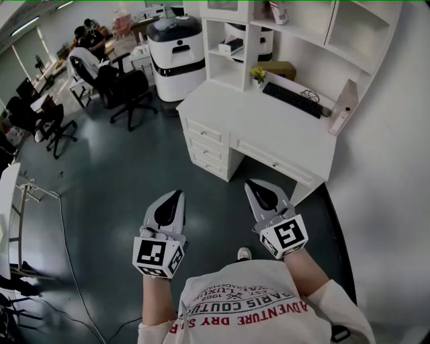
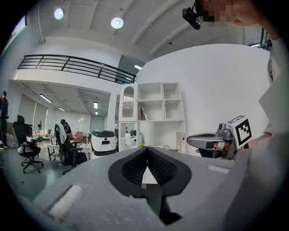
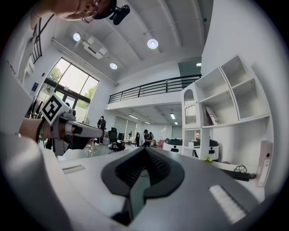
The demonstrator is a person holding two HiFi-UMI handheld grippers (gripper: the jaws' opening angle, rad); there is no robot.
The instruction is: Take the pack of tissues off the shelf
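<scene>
The white shelf unit [image 1: 232, 40] stands on the white desk [image 1: 235, 124], well ahead of both grippers. A flat dark-and-white pack [image 1: 232, 46] lies in a low compartment, and another packet [image 1: 279, 12] leans on a higher shelf; I cannot tell which one is the tissues. My left gripper [image 1: 179, 195] and right gripper [image 1: 250, 183] hover side by side over the dark floor, short of the desk's drawers. Both are shut with nothing in them, as the left gripper [image 2: 147, 149] and right gripper [image 3: 145, 149] show in their own views, where the shelves [image 2: 151, 113] sit far off.
On the desk lie a black keyboard [image 1: 292, 99], a small yellow plant [image 1: 258, 74] and an upright white device [image 1: 342, 107]. A white and black machine [image 1: 176, 50] stands left of the desk. Black office chairs [image 1: 127, 91] and seated people fill the room's far left.
</scene>
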